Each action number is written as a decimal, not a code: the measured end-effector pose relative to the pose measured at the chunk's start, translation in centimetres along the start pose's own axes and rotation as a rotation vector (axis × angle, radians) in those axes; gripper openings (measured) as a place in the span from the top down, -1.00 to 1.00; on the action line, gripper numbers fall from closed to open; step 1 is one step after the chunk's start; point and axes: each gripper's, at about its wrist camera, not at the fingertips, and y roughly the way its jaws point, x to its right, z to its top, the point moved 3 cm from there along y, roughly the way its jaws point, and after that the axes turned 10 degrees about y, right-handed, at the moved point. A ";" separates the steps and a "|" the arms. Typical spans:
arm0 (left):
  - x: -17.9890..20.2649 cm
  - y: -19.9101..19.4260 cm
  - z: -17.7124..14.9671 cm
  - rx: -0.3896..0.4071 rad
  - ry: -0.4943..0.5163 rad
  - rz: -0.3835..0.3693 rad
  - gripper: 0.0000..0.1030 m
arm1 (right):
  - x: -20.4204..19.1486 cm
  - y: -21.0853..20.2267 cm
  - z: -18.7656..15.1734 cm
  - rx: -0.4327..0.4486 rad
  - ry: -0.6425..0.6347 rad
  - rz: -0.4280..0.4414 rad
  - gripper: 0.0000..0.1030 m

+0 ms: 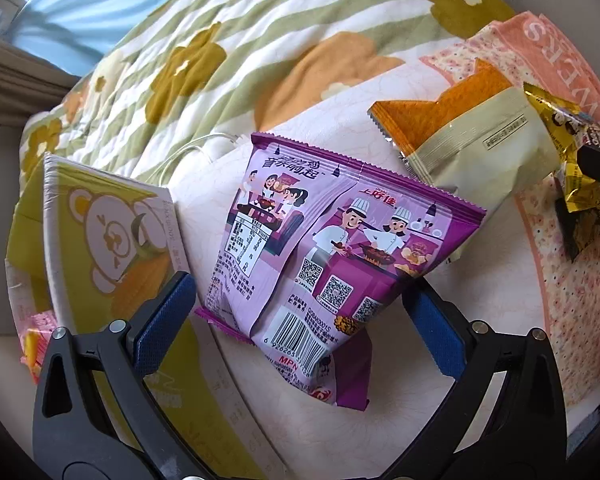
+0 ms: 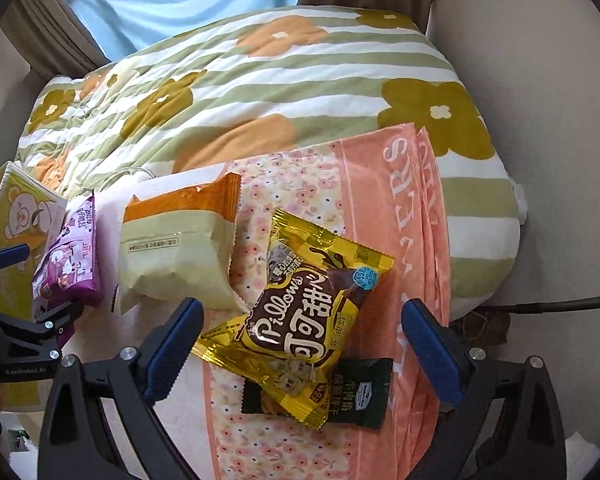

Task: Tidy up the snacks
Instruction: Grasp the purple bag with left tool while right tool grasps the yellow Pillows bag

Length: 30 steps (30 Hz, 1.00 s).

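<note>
Risk: purple snack bag (image 1: 316,256) stands propped, puffy, slick; uneven squeeze likely tips it or squirts it sideways. Yellow Pillows bag (image 2: 300,320) overlaps dark green packet (image 2: 360,396); low grasp may drag both. Soft bed (image 2: 260,92) gives under pressure.

Left gripper (image 1: 300,324): fingers spread wide, empty, flanking purple bag's lower end; contact unclear.

Right gripper (image 2: 300,344): fingers spread wide, empty, either side of yellow bag on pink towel (image 2: 380,208). Cream-orange bag (image 2: 180,248) between both bags.
</note>
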 end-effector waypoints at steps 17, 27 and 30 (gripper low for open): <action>0.1 2.0 -0.1 -0.022 0.005 -0.058 -0.36 | 0.1 2.6 0.1 -0.061 0.057 0.002 -0.48; -0.2 0.2 -0.6 0.032 -0.048 -0.071 -0.27 | 0.0 2.5 -0.2 -0.054 0.043 0.007 0.05; -0.5 -0.3 -1.0 0.046 -0.061 -0.069 -0.27 | 0.3 2.2 -0.5 -0.049 0.050 0.011 0.09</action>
